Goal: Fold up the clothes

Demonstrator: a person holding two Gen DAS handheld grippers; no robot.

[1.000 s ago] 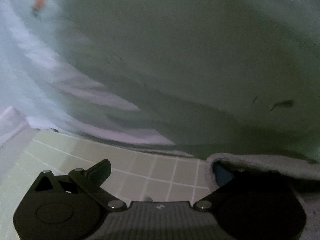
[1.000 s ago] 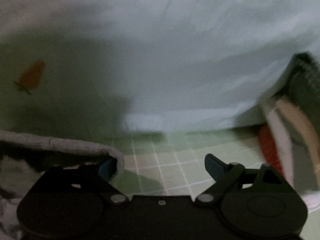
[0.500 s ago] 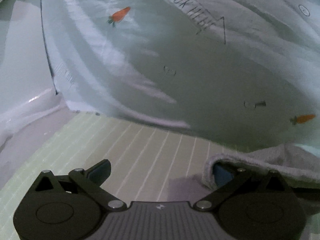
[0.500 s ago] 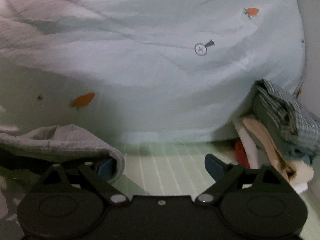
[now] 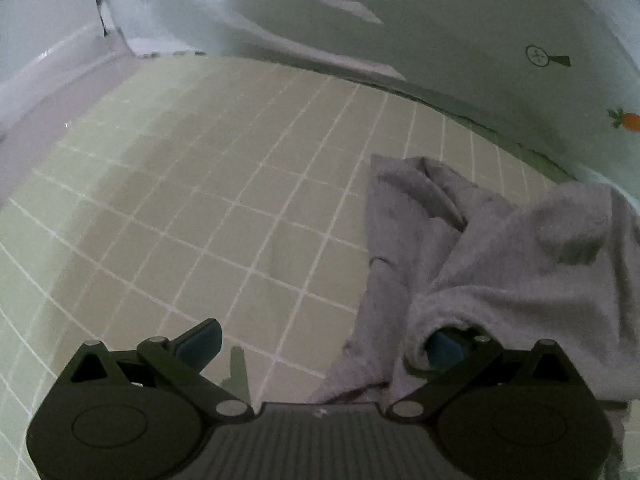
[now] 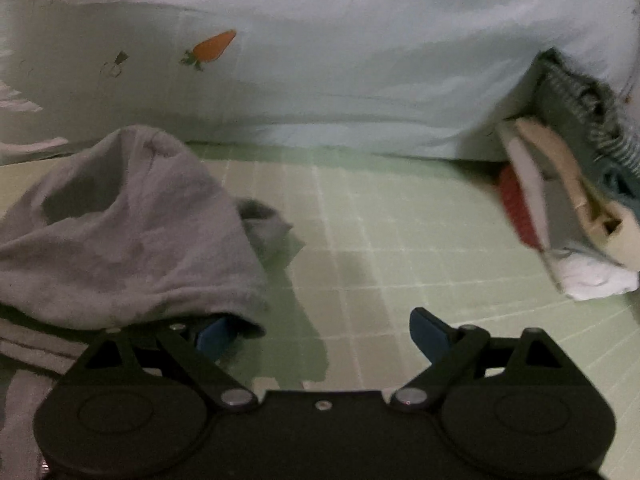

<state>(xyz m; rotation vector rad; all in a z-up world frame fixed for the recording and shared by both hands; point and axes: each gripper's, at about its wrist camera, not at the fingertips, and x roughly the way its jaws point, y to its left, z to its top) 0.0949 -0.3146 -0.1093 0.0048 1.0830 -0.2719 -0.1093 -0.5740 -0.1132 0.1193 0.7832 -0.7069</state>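
Hand-held gripper [image 5: 324,344] now nearer grid mat [image 5: 208,216].

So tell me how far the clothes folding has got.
Done: a stack of folded clothes sits at the right by the carrot-print bedding. In hand: the grey garment, crumpled on the green checked sheet, draped over one finger of each open hand-held gripper, left and right. Left: spreading it flat, folding it, adding it to the stack.
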